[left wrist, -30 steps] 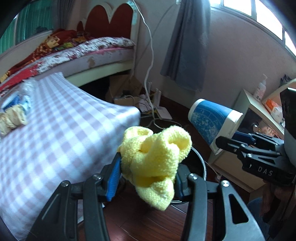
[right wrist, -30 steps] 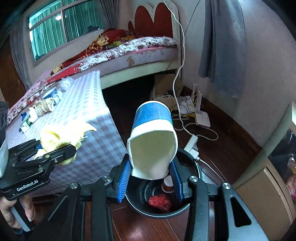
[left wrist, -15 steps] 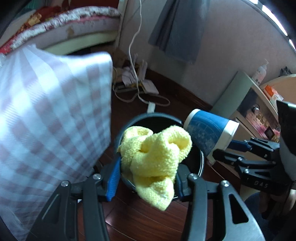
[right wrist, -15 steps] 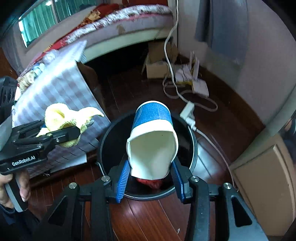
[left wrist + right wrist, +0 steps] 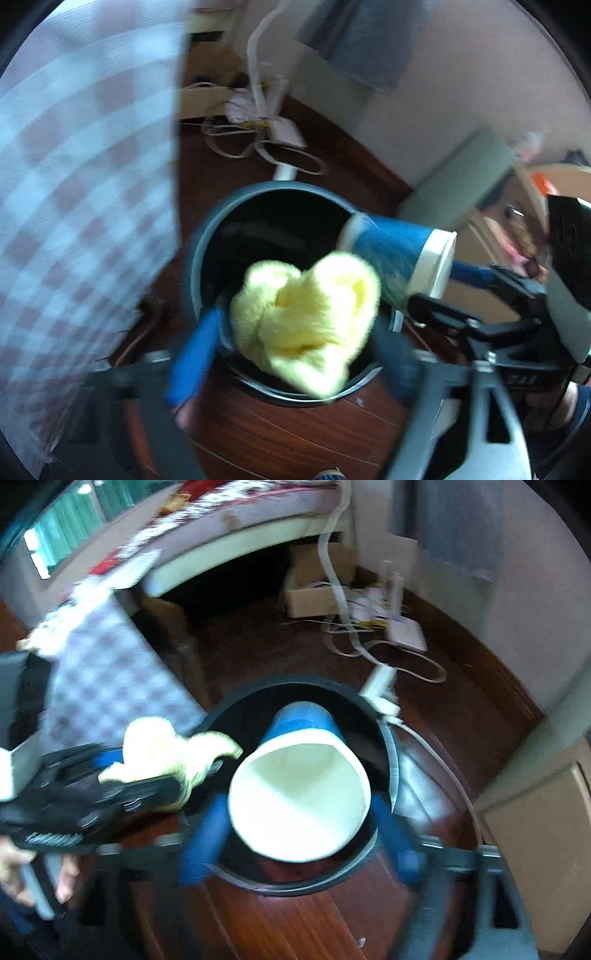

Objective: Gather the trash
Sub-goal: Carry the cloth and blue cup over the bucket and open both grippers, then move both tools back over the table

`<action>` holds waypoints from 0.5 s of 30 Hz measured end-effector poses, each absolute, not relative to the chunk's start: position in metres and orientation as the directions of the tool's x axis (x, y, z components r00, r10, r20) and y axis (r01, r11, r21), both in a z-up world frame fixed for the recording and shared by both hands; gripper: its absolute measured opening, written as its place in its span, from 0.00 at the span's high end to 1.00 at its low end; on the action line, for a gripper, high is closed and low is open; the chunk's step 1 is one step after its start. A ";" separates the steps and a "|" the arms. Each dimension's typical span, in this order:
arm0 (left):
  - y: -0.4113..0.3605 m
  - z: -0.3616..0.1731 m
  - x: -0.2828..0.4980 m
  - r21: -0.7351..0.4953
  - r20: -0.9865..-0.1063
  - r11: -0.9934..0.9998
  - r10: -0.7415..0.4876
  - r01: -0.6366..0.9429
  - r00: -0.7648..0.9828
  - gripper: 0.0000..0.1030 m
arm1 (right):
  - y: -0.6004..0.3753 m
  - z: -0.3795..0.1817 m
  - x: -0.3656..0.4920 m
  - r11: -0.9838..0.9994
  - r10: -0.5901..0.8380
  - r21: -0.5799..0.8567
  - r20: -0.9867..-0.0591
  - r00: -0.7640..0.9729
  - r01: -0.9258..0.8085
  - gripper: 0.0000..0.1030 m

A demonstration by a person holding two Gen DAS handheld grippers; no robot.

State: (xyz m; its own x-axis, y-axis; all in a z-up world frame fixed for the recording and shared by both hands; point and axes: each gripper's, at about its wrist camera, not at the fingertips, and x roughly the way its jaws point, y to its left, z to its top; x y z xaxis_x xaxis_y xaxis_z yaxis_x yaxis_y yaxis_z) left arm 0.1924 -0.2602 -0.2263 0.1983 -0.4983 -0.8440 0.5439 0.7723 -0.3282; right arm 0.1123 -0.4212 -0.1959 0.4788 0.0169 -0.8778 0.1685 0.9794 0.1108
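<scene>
Both tools are spreading: left tool point(image 5: 295, 354) frees the yellow knitted cloth point(image 5: 306, 321), right tool point(image 5: 299, 842) the blue paper cup point(image 5: 299, 797), over the round black bin point(image 5: 388, 746).

Checked tablecloth point(image 5: 81, 192) hung at 9 o'clock, purple/white, blurred. Dark wood floor point(image 5: 461, 709) throughout. Tangle of white cables point(image 5: 258, 144) w/ white box at 12 o'clock, cardboard box point(image 5: 314, 590) just beside. Grey curtain point(image 5: 362, 40) at 1 o'clock. Bed point(image 5: 236, 520) w/ floral cover at 11 o'clock in right view. Cabinet point(image 5: 543, 842) at 4 o'clock.

Cloth point(image 5: 303, 314) and cup point(image 5: 299, 794) above bin point(image 5: 384, 723) (apparently).
</scene>
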 end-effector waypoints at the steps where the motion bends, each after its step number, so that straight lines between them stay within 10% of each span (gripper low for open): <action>1: -0.253 -0.226 0.191 -0.302 -0.851 0.801 -0.471 0.518 0.233 0.02 | -0.423 -0.197 0.112 0.977 0.003 0.103 -0.880 0.475 0.185 0.11; 15: -0.177 -0.195 0.165 -0.156 -0.842 0.902 -0.334 0.402 0.424 0.02 | -0.413 -0.195 0.099 0.961 -0.057 0.081 -0.878 0.474 0.265 0.01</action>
